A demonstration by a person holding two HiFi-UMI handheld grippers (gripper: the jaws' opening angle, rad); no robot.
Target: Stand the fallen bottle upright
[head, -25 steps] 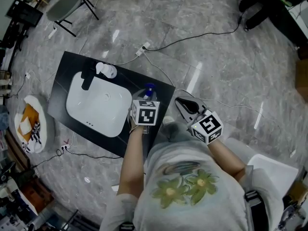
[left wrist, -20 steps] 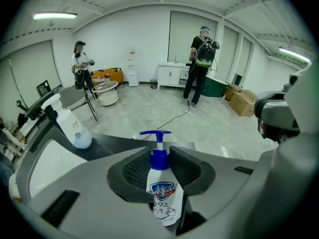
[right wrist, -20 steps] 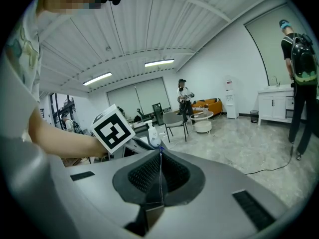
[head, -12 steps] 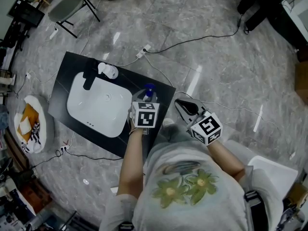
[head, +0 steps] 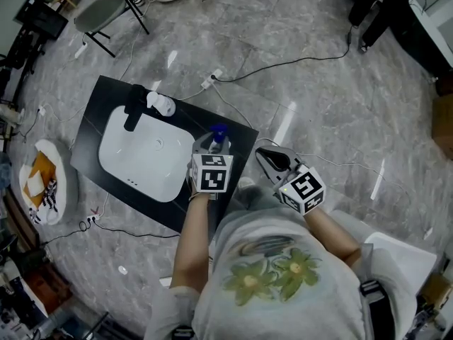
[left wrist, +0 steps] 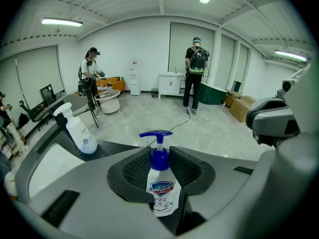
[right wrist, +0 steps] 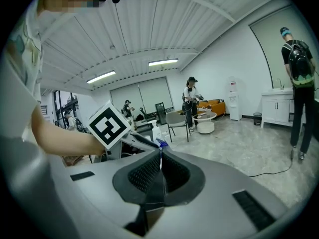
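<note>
We hold the bottle (left wrist: pixel 162 195) in the left tool (left wrist: pixel 160 166). Its ribbed pads are clenched on the neck just under the blue pump collar, with the pump head showing above them. Compared with a second ago, very little is different. The bottle sits at the same spot over the right end of the black counter (head: pixel 92 115), beside the white sink basin (head: pixel 141 154), and the grip looks unchanged. At most the left tool seems slightly re-angled, with its marker cube a touch nearer to us in the head view.

In the left gripper view the bottle now reads as upright, pump on top and label the right way up. We judge that the righting itself is about done. What remains is to seat the base on the counter and let go. We cannot tell whether the base touches the counter yet, because the tool's body hides it.

The right tool (right wrist: pixel 160 166) has its jaws pressed together with nothing between them. It hangs off to the right over the floor (head: pixel 318 69), clear of the counter and in the same place as before.

A white pump bottle (head: pixel 161 105) stands upright by the black faucet (head: pixel 131 115) at the far side of the basin, well apart from ours.
</note>
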